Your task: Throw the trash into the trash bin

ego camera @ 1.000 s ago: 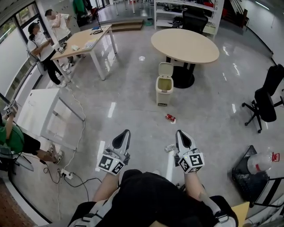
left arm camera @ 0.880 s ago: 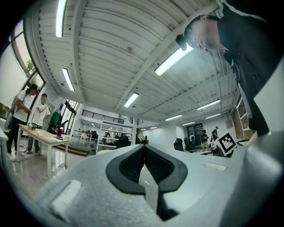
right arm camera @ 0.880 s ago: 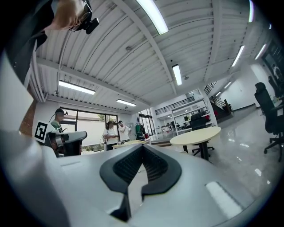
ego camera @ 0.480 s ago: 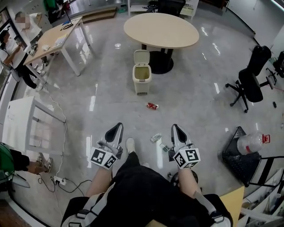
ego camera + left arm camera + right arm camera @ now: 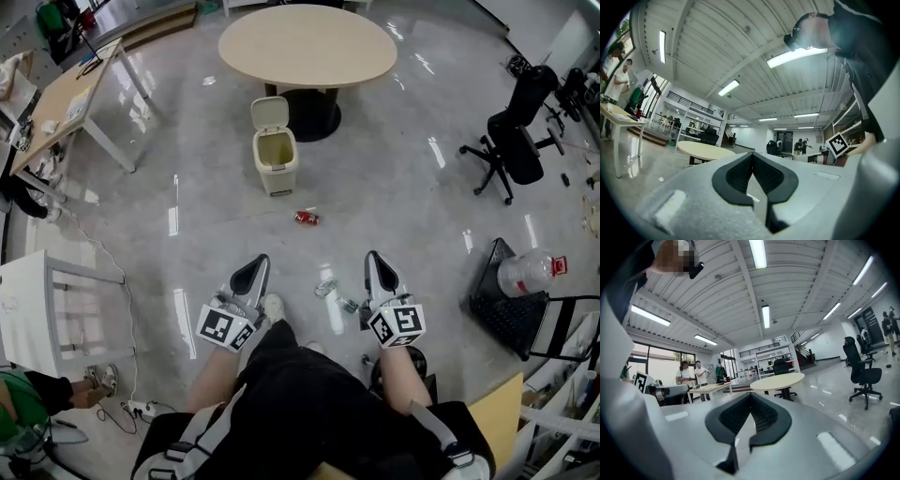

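A beige trash bin (image 5: 275,161) with its lid up stands on the floor in front of the round table (image 5: 309,42). A red can (image 5: 307,217) lies a little nearer than the bin. Two crumpled silvery scraps (image 5: 325,288) lie between my grippers' tips, closer to the right one. My left gripper (image 5: 255,265) is held level in front of my body, jaws shut and empty (image 5: 752,157). My right gripper (image 5: 373,260) is level beside it, also shut on nothing (image 5: 751,397). Neither gripper view shows the bin or the trash.
A black office chair (image 5: 511,141) stands at the right. A black crate (image 5: 511,314) with a plastic bottle (image 5: 527,272) sits near my right side. A wooden desk (image 5: 66,98) and a white table frame (image 5: 47,300) stand left, with cables (image 5: 141,408) on the floor.
I have walked forward: the bin, the can and the scraps have come nearer in the head view. Both grippers kept their pose ahead of me, jaws shut.
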Tool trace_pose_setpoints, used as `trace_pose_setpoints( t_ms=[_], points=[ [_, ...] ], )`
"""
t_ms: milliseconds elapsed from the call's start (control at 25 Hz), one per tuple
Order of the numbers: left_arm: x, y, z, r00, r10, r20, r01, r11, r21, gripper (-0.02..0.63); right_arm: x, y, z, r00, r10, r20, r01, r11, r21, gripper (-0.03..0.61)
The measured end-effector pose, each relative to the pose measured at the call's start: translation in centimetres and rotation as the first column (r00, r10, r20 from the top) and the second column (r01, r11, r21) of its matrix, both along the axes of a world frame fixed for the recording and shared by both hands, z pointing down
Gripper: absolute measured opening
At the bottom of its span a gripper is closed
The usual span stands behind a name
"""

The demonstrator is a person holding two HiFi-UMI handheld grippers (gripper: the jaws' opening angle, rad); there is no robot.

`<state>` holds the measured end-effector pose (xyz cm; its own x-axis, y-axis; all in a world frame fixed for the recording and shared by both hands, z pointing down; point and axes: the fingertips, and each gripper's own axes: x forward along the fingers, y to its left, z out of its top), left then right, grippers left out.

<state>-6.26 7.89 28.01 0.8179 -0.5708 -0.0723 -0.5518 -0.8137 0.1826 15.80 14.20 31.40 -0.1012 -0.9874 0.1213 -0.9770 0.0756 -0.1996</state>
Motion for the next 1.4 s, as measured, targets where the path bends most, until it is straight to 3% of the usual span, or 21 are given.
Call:
trace_pose_setpoints(
  t_ms=[240,480,680,800,1120,1400],
  points=[
    [2.3,-5.5,1.9,0.996,0.080,0.037,-0.080,0.997,-0.001,0.000,0.0,-5.4,1.3,0.999,0.002,-0.050,-0.002,1.000,-0.008,0.006],
    [3.2,-8.0,6.0,0.989,0.139,0.059,-0.135,0.989,-0.063,0.000,0.4,-6.6,5.9,0.998,0.044,-0.046,-0.049,0.995,-0.092,0.006],
    [6.1,-8.2,9.6,0.980,0.187,0.071,-0.184,0.982,-0.047,0.000,1.1,-5.8,11.7,0.999,0.043,-0.022,-0.046,0.986,-0.161,0.006],
    [7.6,-7.3,14.0,0.967,0.222,0.122,-0.212,0.973,-0.090,0.000,2.0,-5.1,15.5,0.999,0.039,-0.019,-0.042,0.979,-0.201,0.006],
    [9.7,-5.9,23.3,0.952,0.266,0.151,-0.242,0.957,-0.162,0.000,3.9,-4.0,28.0,0.999,0.035,0.017,-0.027,0.941,-0.338,0.006],
    [11.6,-6.9,32.6,0.939,0.300,0.168,-0.282,0.951,-0.124,0.000,4.2,-4.6,38.5,1.000,-0.014,0.006,0.015,0.942,-0.335,0.006]
  ],
)
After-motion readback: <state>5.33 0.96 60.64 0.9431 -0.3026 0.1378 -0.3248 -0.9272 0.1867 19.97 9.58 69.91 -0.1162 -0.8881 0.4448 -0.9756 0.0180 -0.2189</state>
